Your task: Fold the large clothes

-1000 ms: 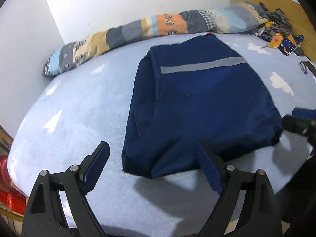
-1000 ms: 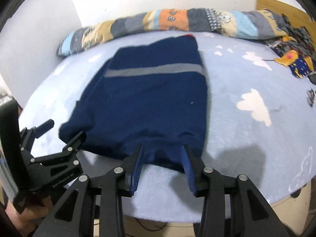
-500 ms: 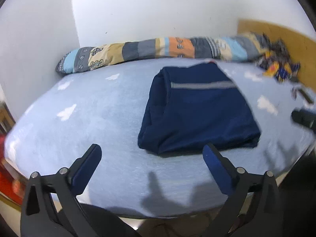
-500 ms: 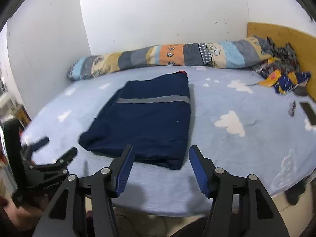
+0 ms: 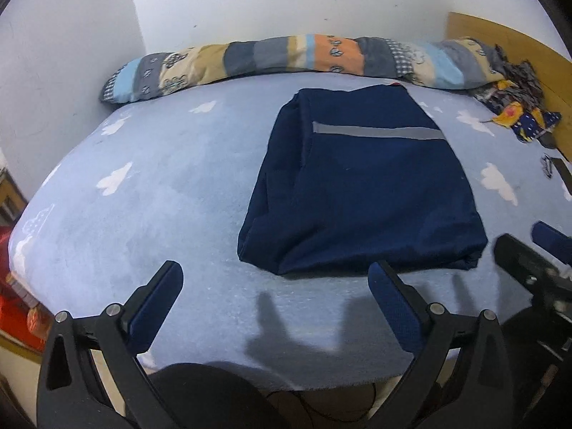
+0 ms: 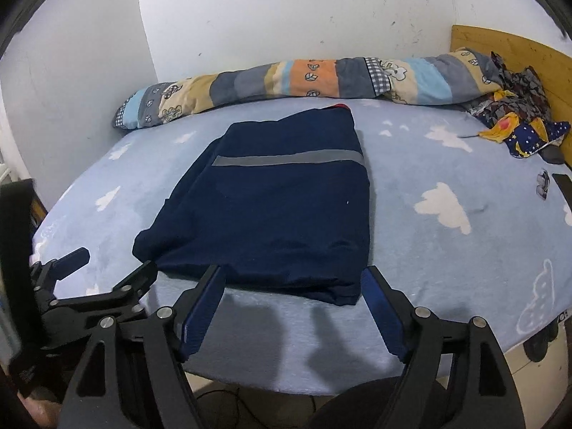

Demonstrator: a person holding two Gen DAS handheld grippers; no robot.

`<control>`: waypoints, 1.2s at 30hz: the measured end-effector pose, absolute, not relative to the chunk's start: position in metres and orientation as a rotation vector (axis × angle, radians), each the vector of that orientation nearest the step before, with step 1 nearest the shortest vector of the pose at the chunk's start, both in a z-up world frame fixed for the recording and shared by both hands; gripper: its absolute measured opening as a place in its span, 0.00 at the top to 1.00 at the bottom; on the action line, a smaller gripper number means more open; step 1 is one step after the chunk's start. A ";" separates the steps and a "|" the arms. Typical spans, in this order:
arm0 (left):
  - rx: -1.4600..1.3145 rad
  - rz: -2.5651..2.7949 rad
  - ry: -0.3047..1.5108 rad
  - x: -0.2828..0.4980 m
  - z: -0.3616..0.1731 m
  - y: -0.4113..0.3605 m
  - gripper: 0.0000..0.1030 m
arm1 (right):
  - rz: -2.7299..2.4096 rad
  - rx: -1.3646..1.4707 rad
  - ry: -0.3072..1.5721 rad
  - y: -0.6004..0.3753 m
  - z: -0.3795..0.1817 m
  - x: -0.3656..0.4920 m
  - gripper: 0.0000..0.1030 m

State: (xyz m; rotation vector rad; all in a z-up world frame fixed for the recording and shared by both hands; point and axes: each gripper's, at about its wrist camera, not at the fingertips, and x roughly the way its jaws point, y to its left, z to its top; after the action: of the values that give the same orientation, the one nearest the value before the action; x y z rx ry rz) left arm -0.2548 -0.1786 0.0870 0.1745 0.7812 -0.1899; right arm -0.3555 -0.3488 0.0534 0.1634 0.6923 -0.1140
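One folded dark blue cloth garment (image 5: 361,193) with one grey stripe lies flat mid-frame on the soft light blue cloud-print bed (image 5: 161,193). Left gripper (image 5: 275,287) and right gripper (image 6: 291,291), both spread wide, hold nothing.

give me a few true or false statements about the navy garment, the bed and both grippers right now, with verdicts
1. The folded navy garment with a grey stripe lies flat on the light blue cloud-print bedsheet. True.
2. The right gripper is shut on the garment's near edge. False: it is open and holds nothing, just short of that edge.
3. The left gripper is open and holds nothing. True.
4. The long patchwork bolster lies on top of the garment. False: it lies along the wall, beyond the garment's far edge.
5. A heap of patterned cloth sits at the wooden headboard. True.
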 end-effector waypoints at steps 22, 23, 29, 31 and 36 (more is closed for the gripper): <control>0.217 -0.238 0.758 -0.265 0.096 -0.180 0.00 | -0.204 0.043 0.745 -0.343 0.049 -0.353 0.19; 0.233 -0.242 0.739 -0.268 0.098 -0.183 0.00 | -0.206 0.040 0.743 -0.344 0.049 -0.354 0.19; 0.298 -0.153 0.725 -0.266 0.096 -0.186 0.00 | -0.225 0.028 0.733 -0.348 0.052 -0.361 0.17; 0.292 -0.153 0.724 -0.266 0.096 -0.185 0.00 | -0.229 0.029 0.728 -0.351 0.053 -0.362 0.17; 0.327 -0.155 0.704 -0.271 0.096 -0.191 0.00 | -0.229 0.036 0.728 -0.354 0.053 -0.364 0.17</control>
State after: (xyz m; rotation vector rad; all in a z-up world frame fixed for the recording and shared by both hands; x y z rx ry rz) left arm -0.2706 -0.1908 0.0956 0.3272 0.7040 -0.1554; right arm -0.3635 -0.3543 0.0531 0.0363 0.7275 -0.2291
